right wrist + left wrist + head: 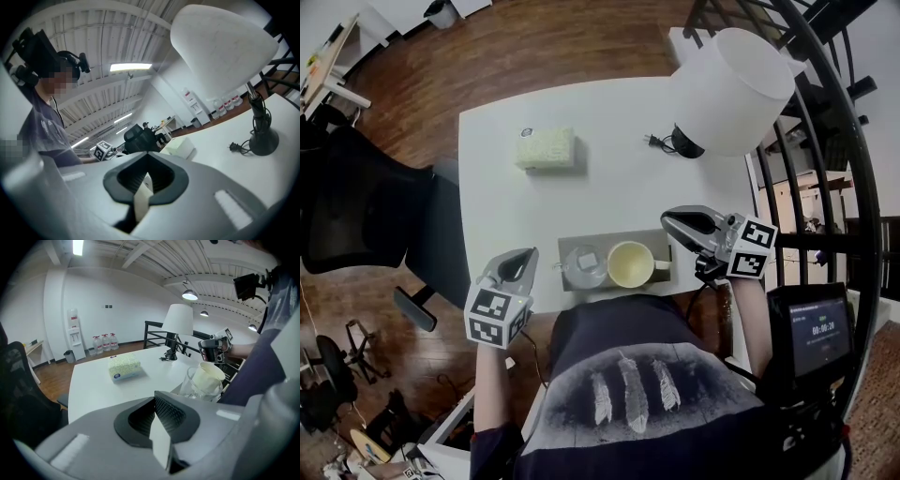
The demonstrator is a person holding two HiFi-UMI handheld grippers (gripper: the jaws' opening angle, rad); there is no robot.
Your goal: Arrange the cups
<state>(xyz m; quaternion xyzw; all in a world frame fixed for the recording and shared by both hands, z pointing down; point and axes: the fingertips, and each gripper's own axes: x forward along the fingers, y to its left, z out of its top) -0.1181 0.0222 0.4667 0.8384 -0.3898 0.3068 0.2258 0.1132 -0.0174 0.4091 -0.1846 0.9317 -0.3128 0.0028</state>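
A clear glass cup [584, 265] and a cream mug [630, 263] stand side by side on a grey mat [657, 240] at the near edge of the white table [609, 187]. My left gripper [526, 257] hangs just left of the mat, shut with nothing in it. To the right of the mug my right gripper [668, 222] hovers over the mat's far corner, also shut and empty. In the left gripper view the mug [212, 375] shows behind the glass [191, 386], beyond the shut left gripper [161, 439]. The right gripper [142, 196] points across the table.
A white lamp [729, 89] with a black base and cord stands at the table's far right. A tissue box [546, 148] lies at the far left. A black office chair [366, 220] is left of the table, a dark railing [825, 141] on the right.
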